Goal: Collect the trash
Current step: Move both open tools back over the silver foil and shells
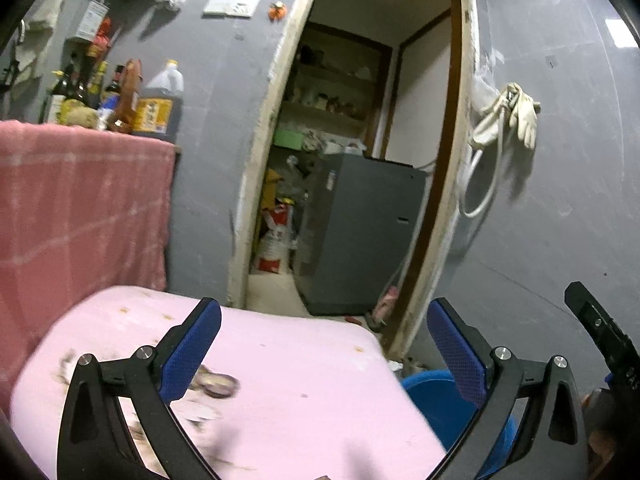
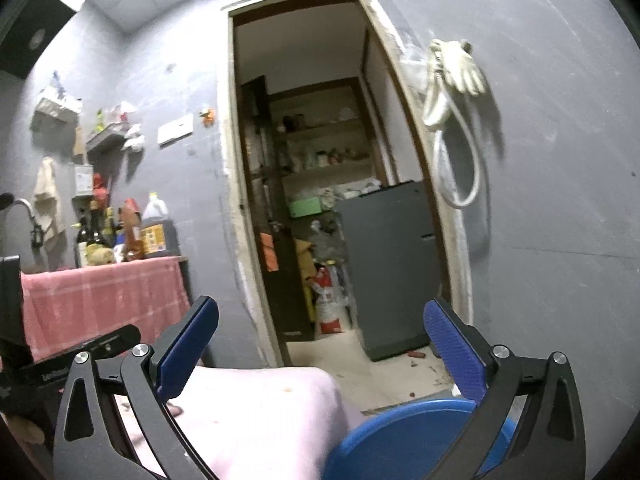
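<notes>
Left wrist view: the left gripper (image 1: 324,344) stands with jaws spread wide and nothing between them, above a pink-covered table (image 1: 304,380). Blurred scraps (image 1: 218,384), possibly trash, lie on the cloth near the left finger. A blue bin (image 1: 434,394) sits just beside the table's right edge.

Right wrist view: the right gripper (image 2: 320,344) is likewise wide apart and empty, facing the doorway (image 2: 320,184), the blue bin (image 2: 400,436) below.

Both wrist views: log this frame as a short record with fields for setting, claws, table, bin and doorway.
setting: grey-walled room, open doorway ahead
left claw: open, empty
right claw: open, empty
table: pink cloth with small scraps on it
bin: blue container below the table's right edge
doorway: grey cabinet and shelves inside
wall: pale gloves hanging right of the door
</notes>
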### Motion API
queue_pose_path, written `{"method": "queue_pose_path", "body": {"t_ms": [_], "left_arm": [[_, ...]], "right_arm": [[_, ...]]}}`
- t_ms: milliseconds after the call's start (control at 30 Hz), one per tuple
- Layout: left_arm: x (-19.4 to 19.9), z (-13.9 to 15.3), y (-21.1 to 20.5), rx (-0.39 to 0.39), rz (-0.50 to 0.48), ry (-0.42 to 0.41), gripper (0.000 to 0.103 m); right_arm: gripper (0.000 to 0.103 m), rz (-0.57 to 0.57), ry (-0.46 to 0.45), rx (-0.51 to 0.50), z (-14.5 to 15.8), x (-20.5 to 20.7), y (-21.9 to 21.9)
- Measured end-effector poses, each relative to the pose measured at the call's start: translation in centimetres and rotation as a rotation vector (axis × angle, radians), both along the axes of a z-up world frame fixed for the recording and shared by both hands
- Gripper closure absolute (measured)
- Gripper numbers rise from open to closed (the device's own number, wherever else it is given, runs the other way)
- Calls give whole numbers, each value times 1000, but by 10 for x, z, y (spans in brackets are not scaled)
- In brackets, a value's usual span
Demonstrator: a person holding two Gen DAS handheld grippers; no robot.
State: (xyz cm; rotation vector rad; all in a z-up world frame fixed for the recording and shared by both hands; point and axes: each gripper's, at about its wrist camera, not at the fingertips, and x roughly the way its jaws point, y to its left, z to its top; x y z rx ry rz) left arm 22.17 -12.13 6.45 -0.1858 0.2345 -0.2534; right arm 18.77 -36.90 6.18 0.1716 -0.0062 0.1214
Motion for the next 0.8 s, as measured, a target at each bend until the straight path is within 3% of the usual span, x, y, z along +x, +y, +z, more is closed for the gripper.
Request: {"method": "queue_pose_path", "body": {"t_ms": [533,800], "left_arm": [[-41,15,108,42,152,-80,2],[-33,-5,141,75,180,-26,2]], "right_arm": [[0,179,-86,-53,18,-7,102],[0,253,-21,-93,7,12,143]]}}
